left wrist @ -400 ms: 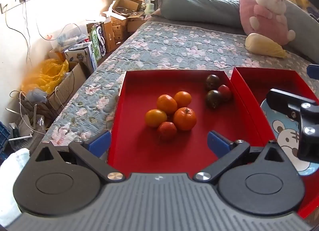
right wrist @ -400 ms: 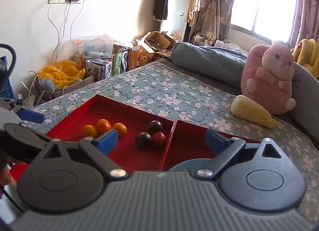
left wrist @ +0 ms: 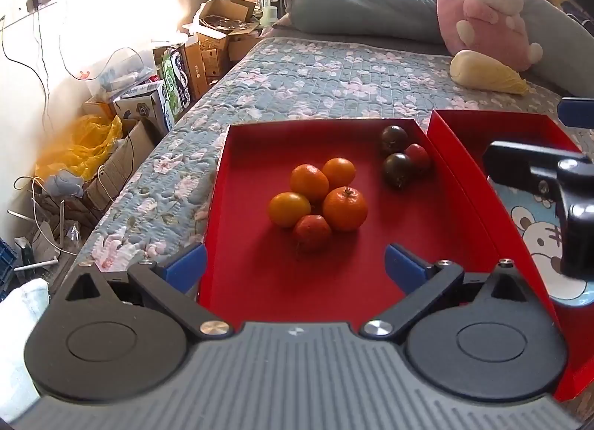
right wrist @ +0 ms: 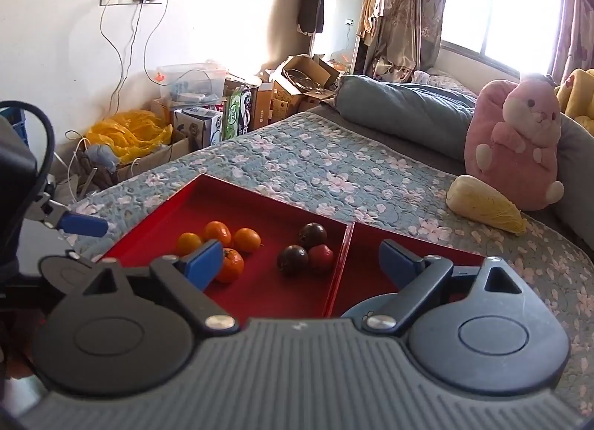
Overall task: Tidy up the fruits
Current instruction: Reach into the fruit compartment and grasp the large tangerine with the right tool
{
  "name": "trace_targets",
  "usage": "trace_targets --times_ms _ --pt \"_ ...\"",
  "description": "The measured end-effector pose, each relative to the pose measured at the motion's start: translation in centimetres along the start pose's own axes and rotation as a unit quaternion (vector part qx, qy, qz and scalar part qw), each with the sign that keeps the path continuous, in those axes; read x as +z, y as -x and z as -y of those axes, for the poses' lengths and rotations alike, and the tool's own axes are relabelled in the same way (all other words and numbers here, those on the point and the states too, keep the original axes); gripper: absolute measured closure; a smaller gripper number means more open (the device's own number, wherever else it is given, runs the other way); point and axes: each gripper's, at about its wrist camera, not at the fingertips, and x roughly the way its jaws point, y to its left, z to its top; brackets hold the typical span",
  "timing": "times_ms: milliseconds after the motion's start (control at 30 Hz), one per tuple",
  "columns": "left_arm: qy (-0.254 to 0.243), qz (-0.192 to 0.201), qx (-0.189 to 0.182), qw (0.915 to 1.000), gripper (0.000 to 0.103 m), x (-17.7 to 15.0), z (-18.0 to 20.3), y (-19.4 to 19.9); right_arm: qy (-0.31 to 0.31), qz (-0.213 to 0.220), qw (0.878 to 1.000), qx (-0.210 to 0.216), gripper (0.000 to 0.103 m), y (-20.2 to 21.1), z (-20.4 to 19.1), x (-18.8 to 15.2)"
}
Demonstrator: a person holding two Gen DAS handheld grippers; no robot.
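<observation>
A red tray (left wrist: 252, 281) lies on the bed and holds several orange fruits (left wrist: 345, 208) in a cluster, with a small red one (left wrist: 311, 232) at its front. Two dark fruits (left wrist: 398, 169) and a red one (left wrist: 417, 155) sit in the tray's far right corner. My left gripper (left wrist: 295, 268) is open and empty, just short of the cluster. My right gripper (right wrist: 302, 257) is open and empty, above the seam between the red tray (right wrist: 260, 292) and a second red tray (right wrist: 364, 281). The fruits also show in the right wrist view (right wrist: 247, 239).
The second red tray (left wrist: 460, 170) on the right holds a blue cartoon plate (left wrist: 531, 222). A pink plush toy (left wrist: 490, 10), a yellow plush (left wrist: 486, 74) and a grey pillow (left wrist: 364, 7) lie at the bed's far end. Boxes and bags (left wrist: 148, 103) clutter the floor left.
Both views have shifted only a little; the right gripper's camera has tilted up slightly. The fruits have not moved and both grippers stay open.
</observation>
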Motion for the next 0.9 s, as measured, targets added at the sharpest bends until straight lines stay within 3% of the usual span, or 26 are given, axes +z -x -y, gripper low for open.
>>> trace_targets --times_ms 67,133,367,500,633,900 --pt "0.001 -0.007 0.004 1.0000 0.001 -0.4 -0.4 -0.3 -0.005 -0.007 1.000 0.004 0.026 -0.1 -0.1 -0.2" --pt "0.004 -0.006 0.000 1.0000 0.002 -0.8 -0.8 -0.4 -0.012 -0.014 1.000 0.011 0.026 -0.4 -0.3 -0.5" --pt "0.022 -0.022 0.007 0.9995 0.021 -1.4 -1.6 -1.4 -0.006 -0.029 0.999 0.036 0.029 -1.6 -0.7 -0.4" --pt "0.004 -0.020 0.005 0.9998 0.024 -1.6 -1.2 -1.6 -0.006 -0.045 0.997 0.058 0.037 -3.3 -1.3 0.0" --pt "0.007 -0.024 0.000 0.9997 0.036 -1.7 -1.3 -2.0 0.004 -0.069 0.995 0.076 0.046 -5.4 -2.4 0.1" --pt "0.015 -0.030 0.002 0.9994 0.037 -1.5 -1.2 -2.6 0.019 -0.104 0.990 0.096 0.049 -8.9 -4.0 -0.2"
